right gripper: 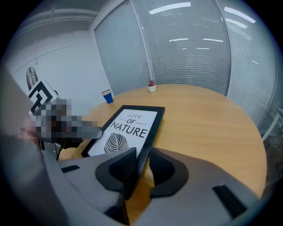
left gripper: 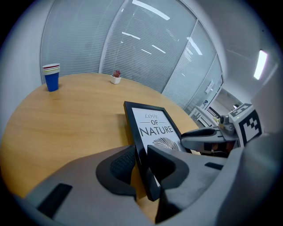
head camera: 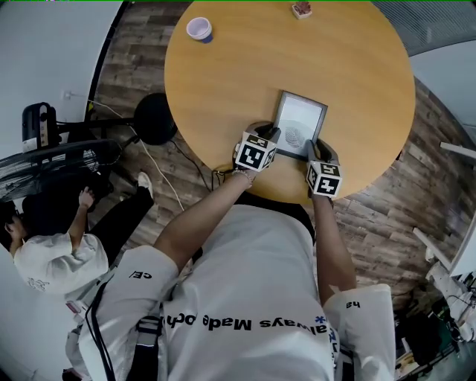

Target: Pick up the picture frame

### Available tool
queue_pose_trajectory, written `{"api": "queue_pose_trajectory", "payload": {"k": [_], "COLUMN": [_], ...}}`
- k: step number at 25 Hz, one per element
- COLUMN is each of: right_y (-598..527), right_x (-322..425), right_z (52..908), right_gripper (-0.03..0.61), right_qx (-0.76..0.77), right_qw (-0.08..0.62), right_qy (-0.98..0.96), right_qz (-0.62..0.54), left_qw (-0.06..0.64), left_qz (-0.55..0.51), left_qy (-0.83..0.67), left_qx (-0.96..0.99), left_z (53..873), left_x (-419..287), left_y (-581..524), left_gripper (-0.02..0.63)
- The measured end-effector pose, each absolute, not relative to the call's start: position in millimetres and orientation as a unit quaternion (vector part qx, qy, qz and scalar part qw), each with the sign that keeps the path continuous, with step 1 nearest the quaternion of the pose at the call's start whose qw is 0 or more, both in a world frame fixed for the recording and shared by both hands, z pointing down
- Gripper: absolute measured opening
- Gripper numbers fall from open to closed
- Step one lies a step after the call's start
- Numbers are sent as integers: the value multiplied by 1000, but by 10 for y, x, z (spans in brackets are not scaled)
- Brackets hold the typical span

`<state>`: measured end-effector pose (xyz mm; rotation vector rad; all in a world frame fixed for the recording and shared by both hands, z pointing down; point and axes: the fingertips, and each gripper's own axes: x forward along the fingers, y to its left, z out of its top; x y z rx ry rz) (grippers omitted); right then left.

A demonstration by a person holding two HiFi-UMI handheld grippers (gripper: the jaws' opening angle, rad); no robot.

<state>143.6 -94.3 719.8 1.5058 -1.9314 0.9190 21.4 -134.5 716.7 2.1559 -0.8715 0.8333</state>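
Note:
A black picture frame with a white "Love of Nature" print lies near the front edge of the round wooden table. My left gripper is shut on the frame's near left edge, and my right gripper is shut on its near right edge. In the left gripper view, the frame runs away from my left gripper, whose jaws pinch its black border; the right gripper shows beyond. In the right gripper view, the frame sits edge-on in my right gripper. Whether its far edge touches the table is unclear.
A stack of paper cups stands at the table's far left and a small potted plant at the far edge. A person sits on the floor to the left, beside a black round stool. Glass walls with blinds surround the room.

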Motion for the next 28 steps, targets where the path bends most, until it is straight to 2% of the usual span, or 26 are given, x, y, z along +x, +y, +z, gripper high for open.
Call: {"api": "queue_pose_trajectory", "payload": {"k": [28], "right_y": [-981], "right_x": [1468], "right_z": [6277], "right_gripper": [106], "right_qx": [583], "right_qw": [218], "right_qy": [-732], "right_qz": [277], "left_qw": [272], "left_qz": [265], "left_qy": [-364], "left_qx": [850], "left_z": [6189], "left_x": [237], "left_y": [-1383], "left_gripper": [97]}}
